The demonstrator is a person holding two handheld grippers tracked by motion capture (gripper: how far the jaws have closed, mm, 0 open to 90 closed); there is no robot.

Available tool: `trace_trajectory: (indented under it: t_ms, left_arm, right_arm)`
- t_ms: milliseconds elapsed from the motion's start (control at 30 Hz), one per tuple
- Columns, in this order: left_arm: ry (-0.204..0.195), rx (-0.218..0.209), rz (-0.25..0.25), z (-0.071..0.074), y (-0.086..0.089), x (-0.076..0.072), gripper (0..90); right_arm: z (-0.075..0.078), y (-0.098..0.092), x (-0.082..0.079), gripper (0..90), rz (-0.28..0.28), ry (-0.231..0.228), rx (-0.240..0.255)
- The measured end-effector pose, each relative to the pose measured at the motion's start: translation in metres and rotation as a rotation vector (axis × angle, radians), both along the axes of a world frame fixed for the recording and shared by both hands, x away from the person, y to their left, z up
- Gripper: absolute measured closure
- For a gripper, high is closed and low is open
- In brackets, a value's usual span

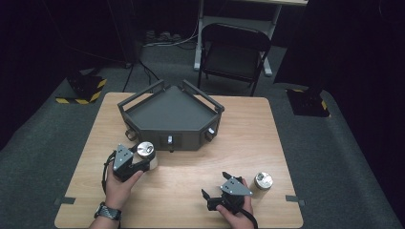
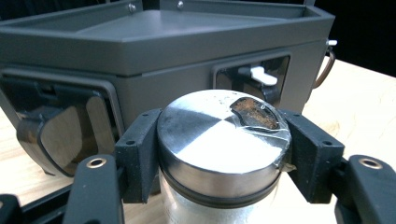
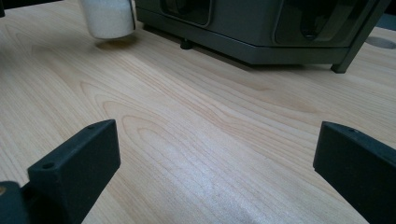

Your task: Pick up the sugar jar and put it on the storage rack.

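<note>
At about 8 o'clock on the table (image 1: 267,138), left gripper (image 2: 224,154) clamps the metal-lidded jar (image 2: 223,140) under its lid; looks rigid, slick, probably fragile. Right gripper (image 3: 215,172) gapes wide, empty.

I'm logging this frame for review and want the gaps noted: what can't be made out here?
- Jar held by the left gripper: its lower body is cut off by the left gripper view's bottom edge; contents unclear.
- Second jar: too small in the high view to read its contents.
- Grey tray unit: its front ports are too dark to read.
- Right gripper: jaws cropped at the bottom edge.
</note>
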State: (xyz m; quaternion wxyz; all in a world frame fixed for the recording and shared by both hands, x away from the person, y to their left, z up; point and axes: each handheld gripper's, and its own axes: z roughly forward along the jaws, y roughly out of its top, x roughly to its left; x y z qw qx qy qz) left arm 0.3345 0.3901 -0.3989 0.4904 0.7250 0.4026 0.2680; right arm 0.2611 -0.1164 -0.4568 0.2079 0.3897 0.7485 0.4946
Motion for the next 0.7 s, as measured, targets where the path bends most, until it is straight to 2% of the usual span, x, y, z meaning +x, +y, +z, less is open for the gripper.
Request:
trace_trajectory:
  t_ms: [467, 700]
  left_arm:
    - [-0.021, -0.041, 0.001, 0.018, 0.0, -0.002, 35.0]
    - [-0.04, -0.041, 0.0, 0.029, -0.001, -0.002, 35.0]
  right_arm:
    - [0.0, 0.0, 0.0, 0.5, 0.001, 0.0, 0.001]
    - [0.0, 0.0, 0.0, 0.5, 0.003, -0.003, -0.004]
